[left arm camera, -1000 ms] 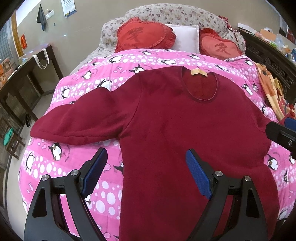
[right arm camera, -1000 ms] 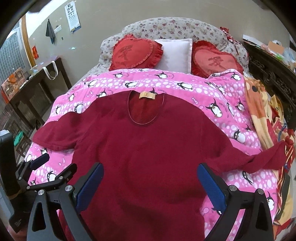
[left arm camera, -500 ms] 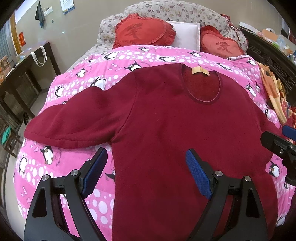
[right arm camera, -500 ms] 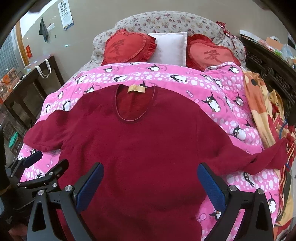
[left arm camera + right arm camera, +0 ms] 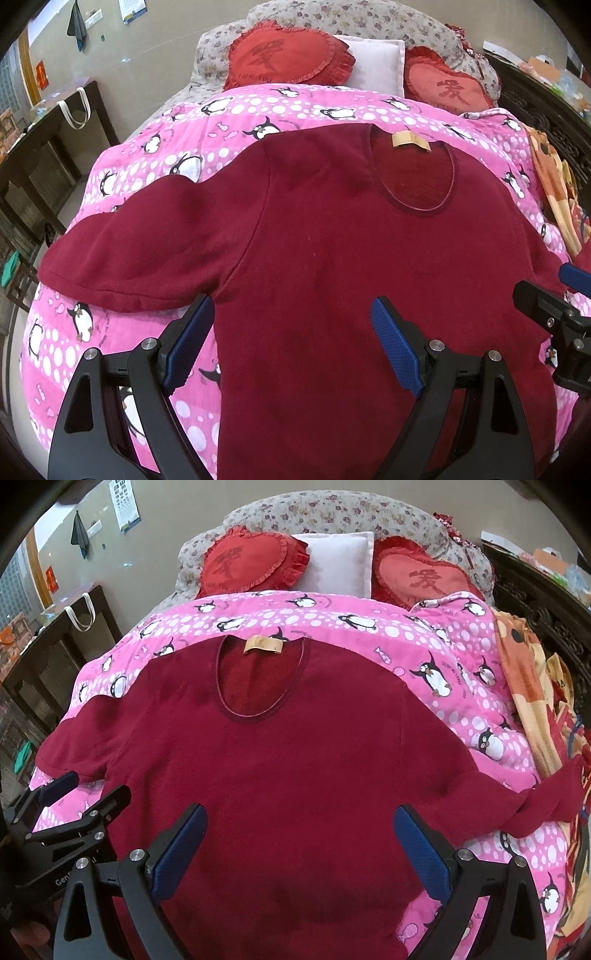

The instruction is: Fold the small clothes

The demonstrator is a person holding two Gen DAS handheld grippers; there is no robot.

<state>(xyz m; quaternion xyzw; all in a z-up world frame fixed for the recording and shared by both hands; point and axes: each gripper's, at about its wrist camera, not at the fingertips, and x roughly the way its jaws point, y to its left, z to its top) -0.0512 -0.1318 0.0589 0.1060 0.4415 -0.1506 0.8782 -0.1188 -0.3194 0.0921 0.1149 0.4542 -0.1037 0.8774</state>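
Note:
A dark red long-sleeved sweater (image 5: 332,258) lies spread flat, front up, on the pink penguin quilt (image 5: 155,155), neck towards the pillows; it fills the right wrist view too (image 5: 295,775). Its left sleeve (image 5: 140,251) stretches to the left, its right sleeve (image 5: 535,801) to the right. My left gripper (image 5: 291,339) is open and empty above the left armpit and side. My right gripper (image 5: 299,843) is open and empty above the lower body of the sweater. Each gripper shows at the edge of the other's view.
Two red heart cushions (image 5: 255,561) and a white pillow (image 5: 336,565) lie at the bed's head. An orange patterned cloth (image 5: 532,686) lies along the quilt's right edge. A dark table (image 5: 48,147) stands to the left, a dark carved cabinet (image 5: 546,602) to the right.
Both grippers have moved forward and lower over the sweater, which looks larger now. The jaws stay open. The sweater has not moved.

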